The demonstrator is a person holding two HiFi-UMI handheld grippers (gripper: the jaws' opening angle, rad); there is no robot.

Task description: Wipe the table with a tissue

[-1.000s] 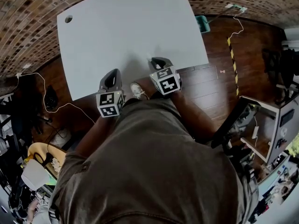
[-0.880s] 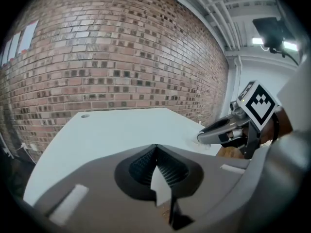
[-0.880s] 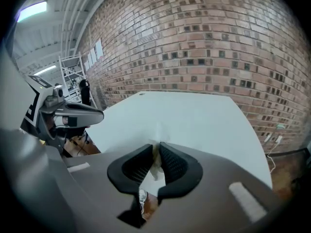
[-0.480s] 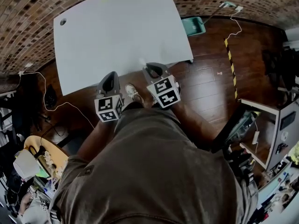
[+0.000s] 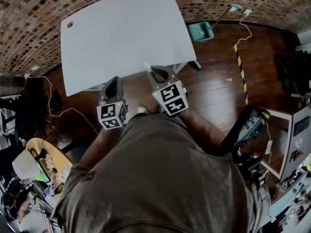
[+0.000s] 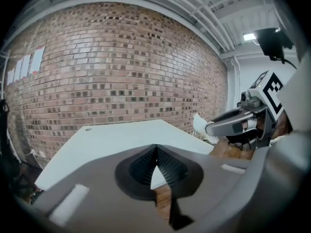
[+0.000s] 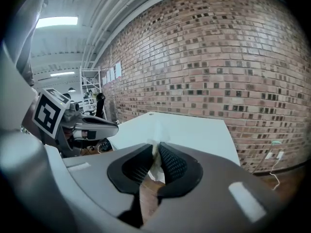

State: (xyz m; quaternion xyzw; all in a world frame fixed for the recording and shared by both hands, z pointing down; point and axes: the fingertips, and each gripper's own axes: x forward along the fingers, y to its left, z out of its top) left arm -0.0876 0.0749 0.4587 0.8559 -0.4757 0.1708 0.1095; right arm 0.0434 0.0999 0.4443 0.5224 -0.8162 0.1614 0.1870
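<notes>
a small white tissue point(image 7: 154, 165), crumpled and soft-edged, is pinched between the two black ribbed jaws of the right gripper point(image 7: 156, 148). a tuft pokes out past the jaw tips and a fold hangs below them. in the head view the tissue point(image 5: 147, 65) shows at the near edge of the pale table point(image 5: 121, 28). the left gripper point(image 6: 156, 150) has its jaws pressed together with nothing between them. it is held beside the right one, just off the table's near edge.
</notes>
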